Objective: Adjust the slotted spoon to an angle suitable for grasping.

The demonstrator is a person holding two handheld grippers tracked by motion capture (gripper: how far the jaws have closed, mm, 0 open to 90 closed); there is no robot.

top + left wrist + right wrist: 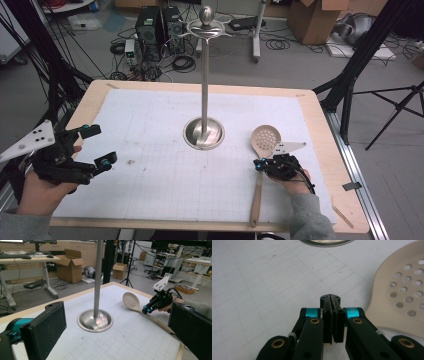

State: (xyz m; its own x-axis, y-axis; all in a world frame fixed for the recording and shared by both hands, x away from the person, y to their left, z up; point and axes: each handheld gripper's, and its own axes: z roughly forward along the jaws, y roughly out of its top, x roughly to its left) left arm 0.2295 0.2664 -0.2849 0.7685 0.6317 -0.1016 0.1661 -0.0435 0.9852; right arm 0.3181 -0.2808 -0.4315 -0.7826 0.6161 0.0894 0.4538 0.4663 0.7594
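A beige slotted spoon (265, 139) lies on the white grid mat (165, 180) at the right, bowl away from me and wooden handle toward the front edge. My right gripper (260, 164) rests low just left of the handle, jaws pressed together with nothing between them (330, 300); the spoon's bowl (402, 290) lies to its right. A steel stand (205, 75) with a round base (203, 133) rises at the mat's middle. At the left edge my left gripper (99, 146) is held wide open and empty, facing the stand (95, 320) and spoon (131, 300).
The stand's top carries curved hooks (207, 31) and a ball knob. The wooden table (320, 130) rims the mat. Beyond the table on the floor are computer towers (150, 27), cables, cardboard boxes (315, 20) and black tripod legs (360, 60).
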